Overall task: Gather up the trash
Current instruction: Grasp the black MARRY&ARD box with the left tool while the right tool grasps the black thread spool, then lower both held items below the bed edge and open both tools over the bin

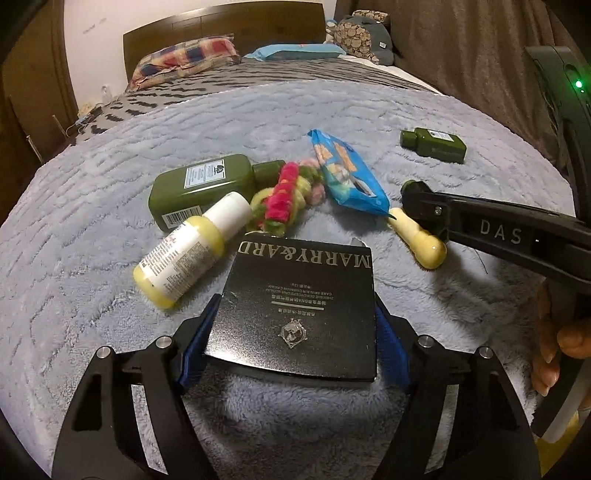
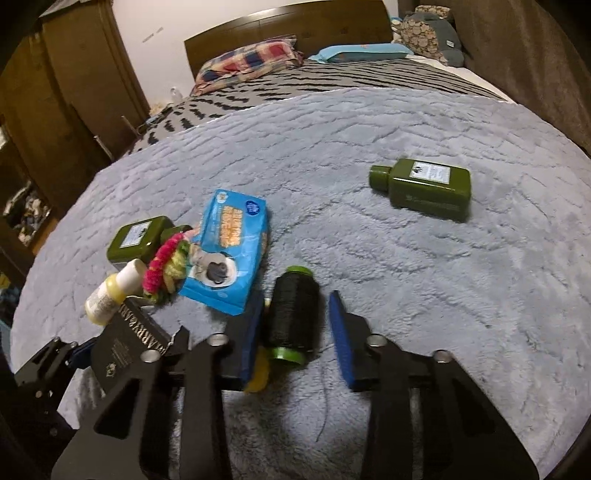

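The left claw (image 1: 291, 328) clamps the box (image 1: 299, 306) while the right claw (image 2: 295, 332), spread around the spool (image 2: 293, 314), could roll it away off-centre.

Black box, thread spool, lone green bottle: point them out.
black box (image 1: 295, 302), left wrist view, top face.
thread spool (image 2: 293, 312), right wrist view, wound black thread.
green bottle (image 2: 430, 192), right wrist view, body.

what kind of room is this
Most likely a bedroom: the items lie on a fluffy grey blanket spread over a bed with a wooden headboard and a plaid pillow.
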